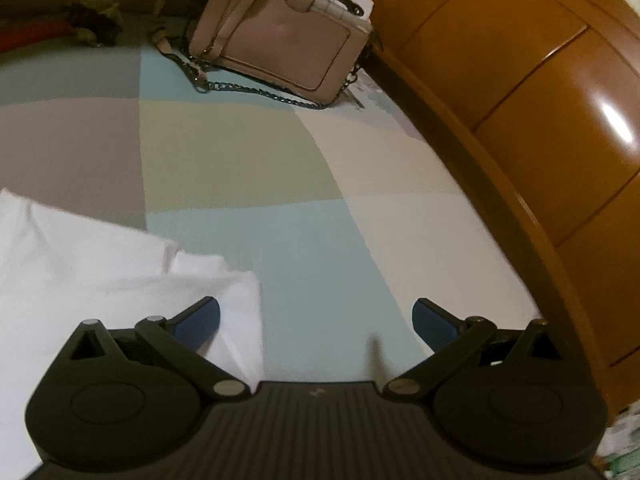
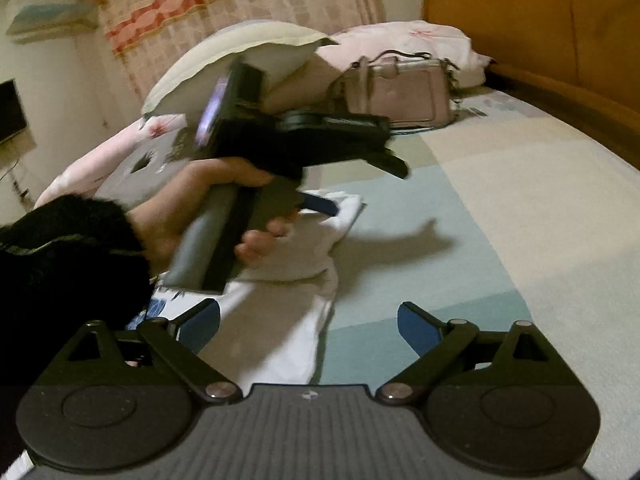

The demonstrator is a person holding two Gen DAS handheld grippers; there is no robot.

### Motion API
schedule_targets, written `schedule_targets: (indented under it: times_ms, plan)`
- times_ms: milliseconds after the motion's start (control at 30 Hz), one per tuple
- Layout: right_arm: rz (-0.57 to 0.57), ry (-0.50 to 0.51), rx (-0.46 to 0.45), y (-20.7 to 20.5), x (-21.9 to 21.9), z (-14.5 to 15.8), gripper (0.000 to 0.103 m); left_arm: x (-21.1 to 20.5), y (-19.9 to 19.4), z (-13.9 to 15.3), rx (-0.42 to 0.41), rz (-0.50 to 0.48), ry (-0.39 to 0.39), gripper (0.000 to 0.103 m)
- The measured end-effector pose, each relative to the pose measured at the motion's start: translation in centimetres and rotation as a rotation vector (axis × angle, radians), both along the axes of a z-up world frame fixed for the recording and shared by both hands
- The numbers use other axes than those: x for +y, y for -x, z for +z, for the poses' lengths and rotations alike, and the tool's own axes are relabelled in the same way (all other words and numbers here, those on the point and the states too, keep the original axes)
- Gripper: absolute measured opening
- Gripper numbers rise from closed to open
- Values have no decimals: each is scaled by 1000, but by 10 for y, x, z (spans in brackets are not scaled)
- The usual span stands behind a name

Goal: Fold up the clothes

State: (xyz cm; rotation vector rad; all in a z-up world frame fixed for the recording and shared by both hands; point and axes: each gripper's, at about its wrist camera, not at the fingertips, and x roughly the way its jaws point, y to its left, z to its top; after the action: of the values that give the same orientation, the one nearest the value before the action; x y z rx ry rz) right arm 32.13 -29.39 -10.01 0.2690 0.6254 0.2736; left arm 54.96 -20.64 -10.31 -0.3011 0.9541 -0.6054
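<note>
with both sets of jaws spread and gripping nothing, left gripper [image 1: 316, 322] and right gripper [image 2: 308, 326] hover over the white garment [image 2: 280, 336] lying near-left on the bed sheet [image 1: 304, 248], probably freed to re-grip; folds blurred.

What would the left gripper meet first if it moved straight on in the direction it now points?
Most likely the checked bedsheet: the open left gripper points down at bare sheet, just right of the white garment. The pink handbag lies farther on, probably above that line, though depth is unclear.
</note>
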Motion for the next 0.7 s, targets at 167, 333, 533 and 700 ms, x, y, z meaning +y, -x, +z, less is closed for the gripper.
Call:
schedule_targets:
  times_ms: [167, 333, 533, 700]
  plan:
    - [-53, -22, -10, -2, -10, 4, 103, 38, 32, 36, -32, -12, -42, 102]
    - [-145, -49, 36, -12, -28, -4, 103, 73, 53, 33, -18, 28, -68, 102]
    - [-171, -61, 51, -13, -34, -6, 103, 92, 59, -4, 54, 73, -75, 102]
    - [-193, -81, 46, -14, -40, -6, 103, 97, 82, 5, 35, 44, -44, 102]
